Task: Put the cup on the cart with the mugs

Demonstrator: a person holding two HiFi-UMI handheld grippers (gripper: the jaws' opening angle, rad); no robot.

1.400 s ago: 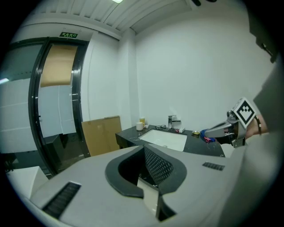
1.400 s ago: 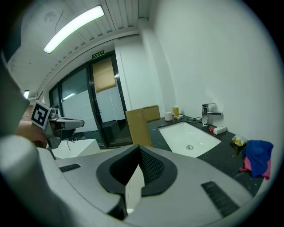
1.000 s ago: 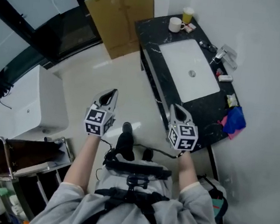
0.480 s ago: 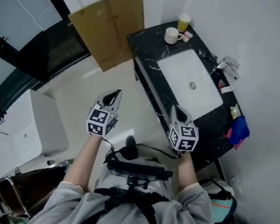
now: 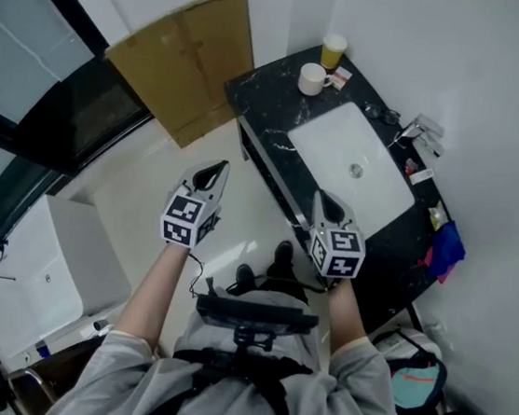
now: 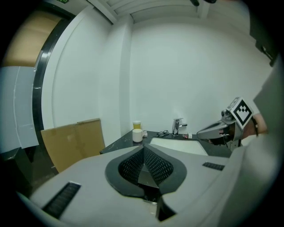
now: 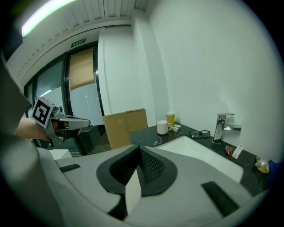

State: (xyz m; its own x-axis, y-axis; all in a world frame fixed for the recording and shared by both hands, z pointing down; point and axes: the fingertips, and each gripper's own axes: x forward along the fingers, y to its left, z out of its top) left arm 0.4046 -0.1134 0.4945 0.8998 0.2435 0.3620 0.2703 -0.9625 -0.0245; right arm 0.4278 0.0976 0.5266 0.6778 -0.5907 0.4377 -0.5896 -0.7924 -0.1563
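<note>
White walls [image 5: 518,93], black counter [image 5: 261,106], white basin [image 5: 340,151]

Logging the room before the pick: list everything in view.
counter: one, black marbled, along the right wall
sink basin: one, white, set in the counter
mug: one, white, counter's far end
cup: one, yellow, behind the mug
faucet: one, chrome, wall side of basin
glasses: one pair, dark, beside the faucet
cloth: one, blue, counter's near end
cardboard sheet: one, brown, leaning at the far wall
cabinet: one, white, floor at left
bag: one, teal, floor at right
left claw: one, grey, shut, empty
right claw: one, grey, shut, empty
</note>
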